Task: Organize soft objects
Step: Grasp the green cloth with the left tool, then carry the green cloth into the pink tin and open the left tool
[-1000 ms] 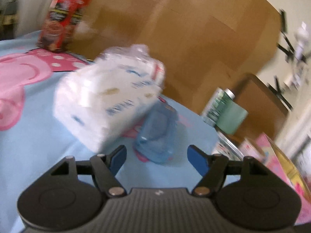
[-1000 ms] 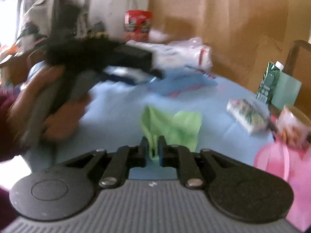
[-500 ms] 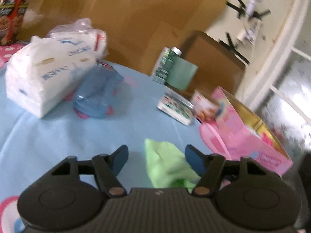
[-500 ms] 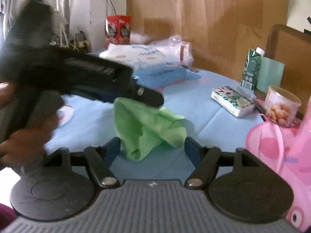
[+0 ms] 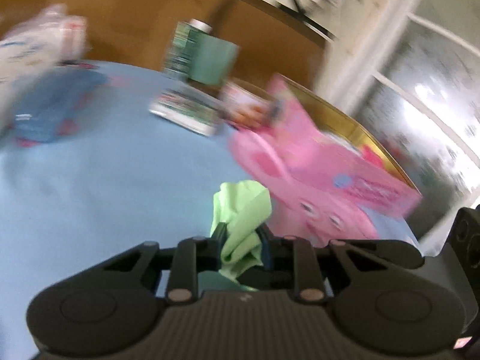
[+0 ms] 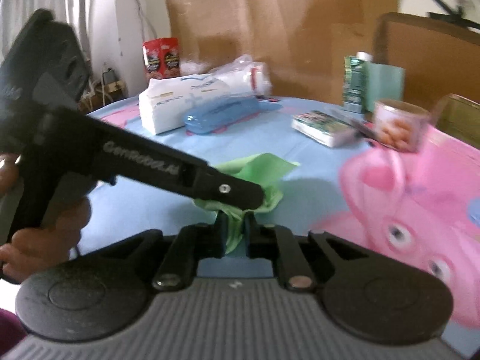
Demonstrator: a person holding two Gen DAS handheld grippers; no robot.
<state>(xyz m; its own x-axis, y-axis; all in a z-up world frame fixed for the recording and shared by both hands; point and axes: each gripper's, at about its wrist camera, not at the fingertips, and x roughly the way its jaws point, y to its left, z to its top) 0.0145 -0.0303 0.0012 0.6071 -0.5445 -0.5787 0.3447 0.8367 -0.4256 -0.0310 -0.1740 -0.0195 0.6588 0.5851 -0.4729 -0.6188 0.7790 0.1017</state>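
We have the green cloth pinched from two sides at once. Our right gripper is pressed together on a bunched fold of it low at the near edge, and our left gripper is clamped on another crumpled wad, its black body reaching in across the right wrist view to meet the fabric just above our right fingers. Two grips on one rag reads to us as a setup for spreading or folding: each tool takes its own portion so the cloth can be drawn out flat between them.

The cloth is thin, limp and matte, creasing into sharp little ridges where the blue pads bite, and flopping open in a loose flap beyond them. It sits over the near middle of the light blue tablecloth, which is smooth and printed with a big pink cartoon pig.

Farther back lie the other soft goods: a white pack of tissues in crinkly clear wrap, with a glossy blue pouch touching its front. To the right stand a green carton, a flat printed packet and a round snack tub. A pink box with a gold interior sits at the table's right edge; the left wrist view is heavily motion-blurred, so its details are lost.
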